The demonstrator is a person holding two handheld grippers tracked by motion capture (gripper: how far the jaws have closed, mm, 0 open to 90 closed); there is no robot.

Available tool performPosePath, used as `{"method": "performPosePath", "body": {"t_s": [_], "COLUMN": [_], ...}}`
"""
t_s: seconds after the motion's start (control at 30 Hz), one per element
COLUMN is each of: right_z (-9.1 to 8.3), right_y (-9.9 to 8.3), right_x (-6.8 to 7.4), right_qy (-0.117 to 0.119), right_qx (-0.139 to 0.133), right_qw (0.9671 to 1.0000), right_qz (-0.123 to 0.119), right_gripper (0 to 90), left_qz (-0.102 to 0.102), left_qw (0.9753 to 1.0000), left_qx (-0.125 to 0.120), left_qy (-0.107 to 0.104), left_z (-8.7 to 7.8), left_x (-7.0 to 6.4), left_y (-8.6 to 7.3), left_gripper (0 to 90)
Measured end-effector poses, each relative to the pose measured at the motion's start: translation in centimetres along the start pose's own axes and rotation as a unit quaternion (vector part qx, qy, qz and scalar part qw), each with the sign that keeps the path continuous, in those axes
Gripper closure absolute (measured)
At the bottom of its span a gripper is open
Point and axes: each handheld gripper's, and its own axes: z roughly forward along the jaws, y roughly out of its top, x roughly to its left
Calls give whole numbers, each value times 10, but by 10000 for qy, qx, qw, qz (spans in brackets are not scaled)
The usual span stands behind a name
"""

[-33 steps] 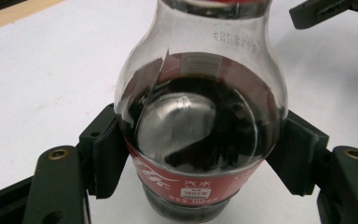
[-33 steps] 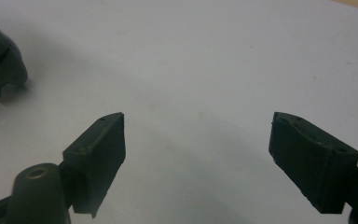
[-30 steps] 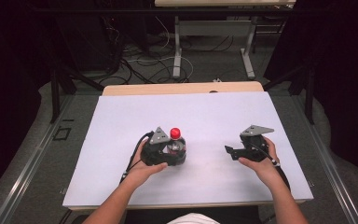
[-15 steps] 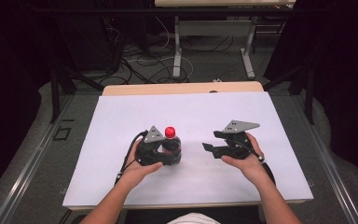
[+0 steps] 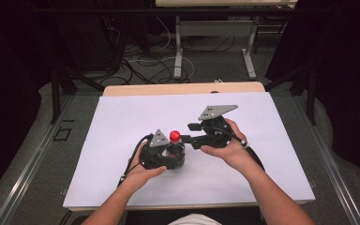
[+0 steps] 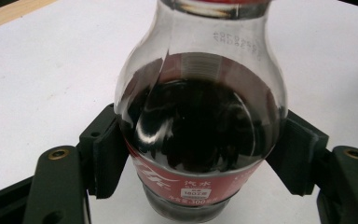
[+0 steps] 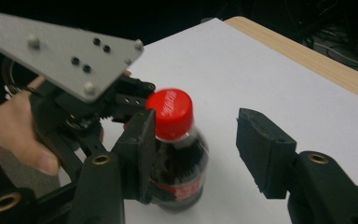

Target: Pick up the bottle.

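A small clear bottle (image 6: pixel 200 116) of dark cola with a red label stands upright on the white table sheet (image 5: pixel 122 122). My left gripper (image 6: pixel 205 154) is shut on its lower body, one pad pressed against each side. In the high view the bottle's red cap (image 5: pixel 174 136) rises just right of the left gripper (image 5: pixel 161 157). My right gripper (image 7: pixel 203 154) is open at cap height. Its left jaw is close beside the red cap (image 7: pixel 170 114) and its right jaw stands well apart. From above, the right gripper (image 5: pixel 193 135) reaches in from the right.
The left gripper's grey plate (image 7: pixel 60 51) and the hand (image 7: pixel 9 126) holding it sit just behind the bottle in the right gripper view. A wooden table edge (image 5: pixel 183 88) runs along the far side of the sheet. Table legs and cables (image 5: pixel 178 56) lie beyond.
My right gripper has moved left across the sheet, up to the bottle's cap, with its jaws still open. The left gripper and bottle have barely shifted.
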Motion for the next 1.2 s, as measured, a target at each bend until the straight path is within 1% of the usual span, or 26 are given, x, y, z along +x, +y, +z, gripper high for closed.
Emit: {"method": "performPosePath", "body": {"t_s": [0.03,0.07,0.1,0.13,0.17,0.23,0.3,0.33,0.37,0.47,0.53,0.57,0.6,0.63,0.67,0.7,0.77,0.87,0.9,0.93,0.97,1.0,1.1,1.13,1.17,1.2], "right_z": [3,3,6,8,9,13,14,17,18,22,23,23,26,26,28,28,29,30,30,31,31,31,30,30,30,29], "right_y": [6,6,10,12,13,16,16,16,16,16,15,15,15,15,14,14,14,13,13,13,13,13,13,12,12,13], "right_x": [3,3,6,7,8,9,9,9,10,10,11,11,13,13,15,16,16,15,15,15,15,15,13,10,10,9], "right_qy": [23,23,31,41,26,-8,-21,-30,-51,-53,-28,-28,-5,-5,-65,-100,-138,-157,-157,-154,-137,-138,-89,-29,-29,13], "right_qx": [8,8,44,67,73,80,111,199,216,247,292,292,330,330,378,395,398,487,487,513,527,550,584,605,605,641], "right_qw": [10000,10000,10000,9999,9999,9999,9999,9997,9996,9995,9992,9992,9992,9992,9990,9989,9989,9984,9984,9983,9983,9982,9981,9981,9981,9979], "right_qz": [26,26,23,115,124,122,107,132,189,190,264,264,244,244,248,228,201,225,225,222,196,196,197,136,136,102], "right_gripper": [495,495,506,507,507,512,513,526,534,542,546,546,557,557,569,588,601,604,604,604,604,608,612,614,614,615], "left_qz": [-29,-29,-14,1,10,-25,14,4,34,43,61,83,41,64,100,51,117,112,94,74,120,117,51,119,86,86], "left_qw": [10000,10000,9999,9999,10000,10000,9999,9999,9999,9999,9999,9999,9999,9999,9999,9999,9999,9999,9999,9999,9999,9999,10000,9999,9999,9999], "left_qx": [-86,-86,-101,-105,-91,-82,-113,-138,-161,-142,-130,-114,-110,-89,-50,-97,-30,-27,32,3,-13,-11,-59,-74,-96,-51], "left_qy": [39,39,36,33,15,-35,-37,-32,-14,-7,-26,-35,-60,-67,-58,-29,-36,-39,-100,-87,-47,-47,-47,-26,-32,-70], "left_z": [1,1,1,1,1,2,2,3,4,5,6,6,6,6,6,6,5,5,5,5,6,6,8,8,9,9], "left_x": [-1,-1,-2,-3,-3,-5,-6,-7,-7,-9,-10,-10,-11,-11,-11,-12,-12,-12,-12,-13,-13,-13,-15,-14,-15,-15], "left_y": [-1,-1,0,0,0,1,1,1,1,1,1,2,1,2,2,2,2,2,3,3,2,2,2,2,2,3], "left_gripper": [298,298,298,298,298,298,298,298,298,298,298,298,298,298,298,298,299,299,299,299,299,299,300,300,300,300]}}
